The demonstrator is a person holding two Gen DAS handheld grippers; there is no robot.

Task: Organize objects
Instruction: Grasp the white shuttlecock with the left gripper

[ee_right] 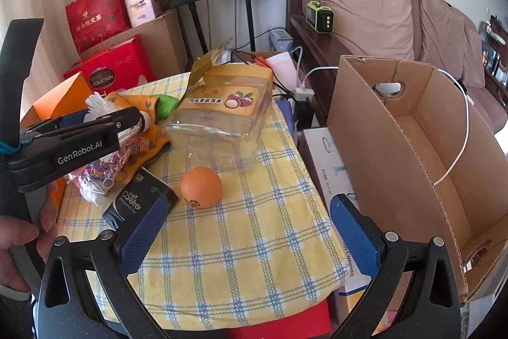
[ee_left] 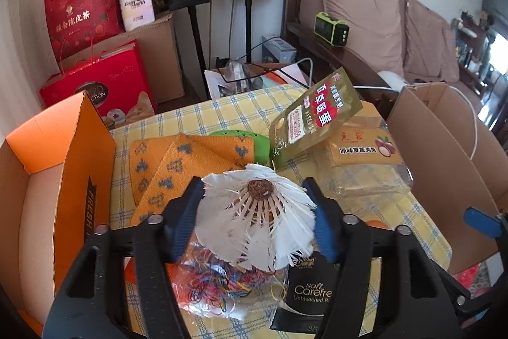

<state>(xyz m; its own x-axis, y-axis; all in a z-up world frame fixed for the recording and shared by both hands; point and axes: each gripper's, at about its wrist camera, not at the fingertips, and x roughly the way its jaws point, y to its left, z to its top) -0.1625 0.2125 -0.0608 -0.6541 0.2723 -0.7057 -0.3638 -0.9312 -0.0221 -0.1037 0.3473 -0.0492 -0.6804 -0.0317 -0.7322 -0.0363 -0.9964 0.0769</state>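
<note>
My left gripper (ee_left: 254, 196) is shut on a white feather shuttlecock (ee_left: 257, 218), held above the table; it also shows in the right wrist view (ee_right: 95, 108) at the left. Under it lie a bag of coloured rubber bands (ee_left: 209, 281) and a black Carefree pack (ee_left: 309, 291). My right gripper (ee_right: 247, 224) is open and empty over the yellow checked tablecloth (ee_right: 254, 259). An orange ball (ee_right: 201, 186) lies just ahead of it, with the black pack (ee_right: 139, 199) by the left finger. A clear plastic jar (ee_right: 222, 116) lies on its side behind.
An orange box (ee_left: 63, 180) stands open at the table's left. A brown cardboard box (ee_right: 412, 164) stands open at the right. Orange socks (ee_left: 177, 167), a green item (ee_left: 254, 145) and a green snack pouch (ee_left: 311, 123) lie at the back. Red gift bags, speakers and a sofa stand beyond.
</note>
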